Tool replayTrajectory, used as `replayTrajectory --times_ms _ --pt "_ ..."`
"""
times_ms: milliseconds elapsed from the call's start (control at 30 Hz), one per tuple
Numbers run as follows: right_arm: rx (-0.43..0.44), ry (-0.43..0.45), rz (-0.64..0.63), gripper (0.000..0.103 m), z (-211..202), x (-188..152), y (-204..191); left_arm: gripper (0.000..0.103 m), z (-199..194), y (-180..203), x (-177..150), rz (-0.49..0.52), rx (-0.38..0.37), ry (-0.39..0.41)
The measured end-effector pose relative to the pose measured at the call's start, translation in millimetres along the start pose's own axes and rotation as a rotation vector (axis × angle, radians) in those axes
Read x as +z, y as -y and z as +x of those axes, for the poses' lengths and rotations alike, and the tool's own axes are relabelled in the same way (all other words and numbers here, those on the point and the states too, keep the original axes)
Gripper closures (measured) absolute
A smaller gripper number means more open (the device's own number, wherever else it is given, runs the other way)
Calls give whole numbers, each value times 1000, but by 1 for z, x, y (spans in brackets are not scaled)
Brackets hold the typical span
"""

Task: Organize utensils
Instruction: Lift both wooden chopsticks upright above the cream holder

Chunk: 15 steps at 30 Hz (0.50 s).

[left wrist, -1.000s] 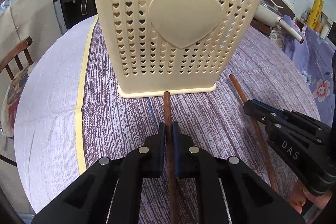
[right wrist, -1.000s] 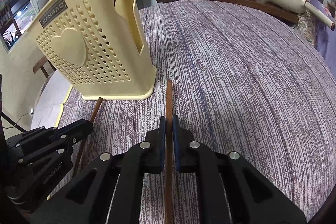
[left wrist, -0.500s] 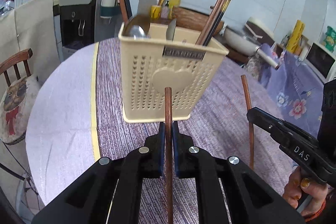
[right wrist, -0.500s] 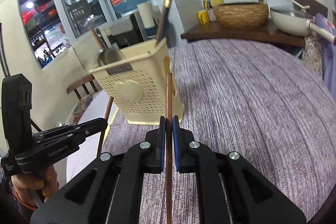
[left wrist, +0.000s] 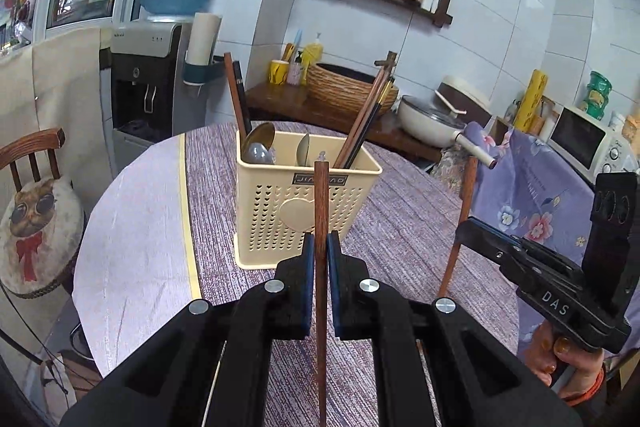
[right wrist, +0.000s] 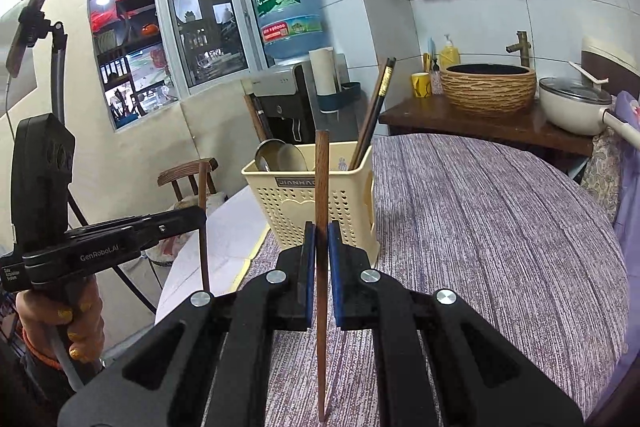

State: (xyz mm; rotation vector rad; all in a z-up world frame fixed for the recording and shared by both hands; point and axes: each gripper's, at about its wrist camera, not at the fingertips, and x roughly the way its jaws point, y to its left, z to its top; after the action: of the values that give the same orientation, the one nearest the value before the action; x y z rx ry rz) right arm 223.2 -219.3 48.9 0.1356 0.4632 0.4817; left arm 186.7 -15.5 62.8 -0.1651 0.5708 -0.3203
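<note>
Left gripper (left wrist: 319, 259): fingers clamped narrow on a brown chopstick (left wrist: 321, 211), held upright at frame centre.
Right gripper (right wrist: 319, 259): fingers pinched on a second chopstick (right wrist: 321, 195), also upright, mid-frame.
Holder (left wrist: 304, 203): cream perforated caddy stood on the purple tablecloth (left wrist: 400, 227), centre of both views, beyond both tips.
Done: spoons (left wrist: 260, 147) and several chopsticks (left wrist: 364, 115) already stood inside it.
Left: both held sticks remained outside; judged they must still be dropped in.
</note>
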Motion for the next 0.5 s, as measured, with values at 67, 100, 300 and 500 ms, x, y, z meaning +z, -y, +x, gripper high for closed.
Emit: replayTrajectory --times_ms 67,100,300,500 --pt "7 7 -2 95 -3 3 -2 95 -6 0 2 0 -13 17" --pt "10 10 0 95 -4 5 -2 95 -8 0 3 4 -13 27" --pt "22 27 -9 95 -5 11 -5 96 -9 2 9 5 -10 52" --pt "18 39 -32 95 -1 21 -10 96 -8 1 15 4 -1 70"
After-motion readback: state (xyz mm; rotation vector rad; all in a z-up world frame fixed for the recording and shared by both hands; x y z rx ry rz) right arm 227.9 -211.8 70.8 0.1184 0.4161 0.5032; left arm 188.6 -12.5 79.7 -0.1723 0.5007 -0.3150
